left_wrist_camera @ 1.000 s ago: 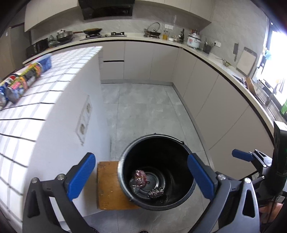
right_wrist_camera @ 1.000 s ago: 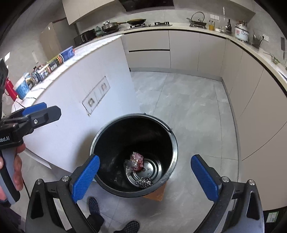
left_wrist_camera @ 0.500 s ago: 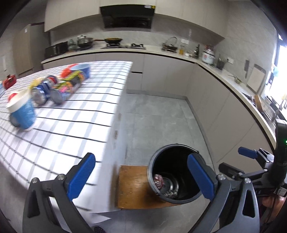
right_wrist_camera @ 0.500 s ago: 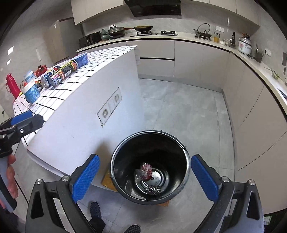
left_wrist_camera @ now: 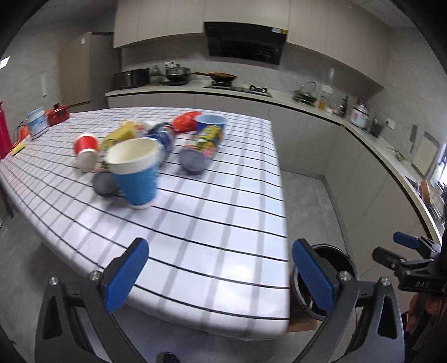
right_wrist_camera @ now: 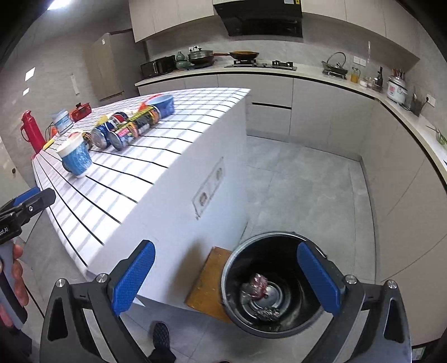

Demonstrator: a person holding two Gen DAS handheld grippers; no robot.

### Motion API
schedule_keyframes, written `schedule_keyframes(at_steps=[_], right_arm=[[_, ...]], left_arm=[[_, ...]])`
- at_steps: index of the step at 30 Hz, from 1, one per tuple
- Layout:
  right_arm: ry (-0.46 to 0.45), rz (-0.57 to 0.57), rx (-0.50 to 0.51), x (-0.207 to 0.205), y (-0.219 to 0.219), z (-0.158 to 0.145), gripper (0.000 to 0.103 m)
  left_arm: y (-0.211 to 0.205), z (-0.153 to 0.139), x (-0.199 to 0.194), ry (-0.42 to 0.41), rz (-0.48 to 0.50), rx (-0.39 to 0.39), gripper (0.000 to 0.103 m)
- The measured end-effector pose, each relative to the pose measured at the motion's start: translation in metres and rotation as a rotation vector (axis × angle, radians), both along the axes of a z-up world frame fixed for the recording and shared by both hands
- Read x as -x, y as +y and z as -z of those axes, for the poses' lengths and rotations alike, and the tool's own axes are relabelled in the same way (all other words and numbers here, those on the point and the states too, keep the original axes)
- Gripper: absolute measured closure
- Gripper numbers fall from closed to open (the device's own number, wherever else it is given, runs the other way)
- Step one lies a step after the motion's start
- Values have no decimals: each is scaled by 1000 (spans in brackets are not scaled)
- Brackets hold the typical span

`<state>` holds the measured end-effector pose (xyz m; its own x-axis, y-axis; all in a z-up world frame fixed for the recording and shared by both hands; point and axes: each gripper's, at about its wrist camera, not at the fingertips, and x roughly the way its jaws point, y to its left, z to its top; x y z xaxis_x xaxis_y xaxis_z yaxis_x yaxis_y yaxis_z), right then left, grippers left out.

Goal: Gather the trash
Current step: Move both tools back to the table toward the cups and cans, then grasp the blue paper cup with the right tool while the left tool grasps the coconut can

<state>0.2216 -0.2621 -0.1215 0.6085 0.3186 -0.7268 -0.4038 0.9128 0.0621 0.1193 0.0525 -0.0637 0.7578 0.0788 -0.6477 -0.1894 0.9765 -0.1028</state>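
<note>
Both claws are released and hold nothing — the left gripper (left_wrist_camera: 220, 275) faces the checked table (left_wrist_camera: 223, 217), where the blue cup (left_wrist_camera: 137, 173) stands just in front of the toppled cans (left_wrist_camera: 204, 145). The right gripper (right_wrist_camera: 227, 275) hangs over the black bin (right_wrist_camera: 279, 284) beside the table, probably kept there for drops.

Both the left hand-held gripper (left_wrist_camera: 220, 275) and right hand-held gripper (right_wrist_camera: 226, 277) gape wide, empty.

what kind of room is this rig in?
A home kitchen, most likely: a gas hob under a range hood, a rice cooker on the counter, and an island strewn with cups and cans.
</note>
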Motion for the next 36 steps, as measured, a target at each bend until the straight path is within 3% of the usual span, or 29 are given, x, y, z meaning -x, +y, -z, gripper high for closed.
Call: schedule_keyframes(at_steps=[12,22,27,33,36], right_arm=[[-22,1,-7,-10,109,-24,0],[17,-105,17,-14,230,1,0],[45,-142,11,-16,286,19,0],[15,-137,3,-27,338,28,0],[1,-111,-19,-39,349,30,8]], left_arm=[[125,-2,0,-23,-93,20,4],[215,10,-11,-5,-133,25,6],[244,23,-13,22,-124,32,6],[257,27,-24,29,-88,40,6],[256,25,-33,21,-62,42,6]])
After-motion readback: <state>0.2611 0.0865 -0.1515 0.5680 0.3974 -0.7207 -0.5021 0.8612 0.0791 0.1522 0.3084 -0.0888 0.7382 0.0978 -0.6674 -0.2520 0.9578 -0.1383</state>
